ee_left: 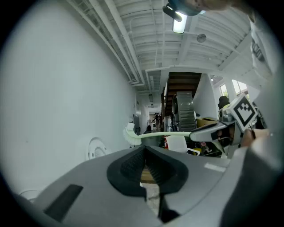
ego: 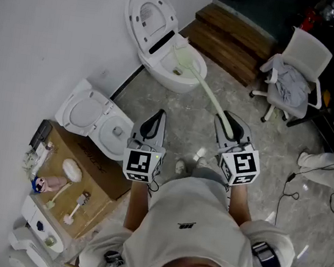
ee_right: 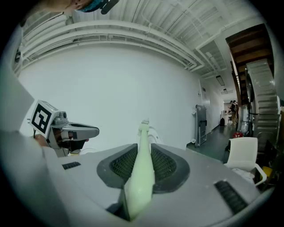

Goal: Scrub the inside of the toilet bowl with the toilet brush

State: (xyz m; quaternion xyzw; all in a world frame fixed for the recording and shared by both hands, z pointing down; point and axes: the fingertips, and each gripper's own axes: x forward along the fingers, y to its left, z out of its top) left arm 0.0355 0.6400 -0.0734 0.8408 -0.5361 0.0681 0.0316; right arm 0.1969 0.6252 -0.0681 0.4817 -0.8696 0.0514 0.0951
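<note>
A white toilet (ego: 162,77) stands by the wall with its lid (ego: 145,14) raised. A pale green toilet brush (ego: 205,89) reaches from my right gripper (ego: 225,121) to the bowl, with its bristle head (ego: 179,54) at the bowl's opening. The right gripper (ee_right: 144,153) is shut on the brush handle (ee_right: 141,177), which runs straight out between the jaws. To the left, my left gripper (ego: 155,117) hangs shut and empty, apart from the brush. In the left gripper view the jaws (ee_left: 145,162) are closed together, and the brush (ee_left: 168,134) crosses behind them.
A second white toilet (ego: 98,120) sits near left, beside a cardboard box (ego: 96,178) holding brushes and small items. Wooden steps (ego: 230,37) and a white office chair (ego: 299,71) with cloth on it stand at the back right. Cables lie on the floor at right.
</note>
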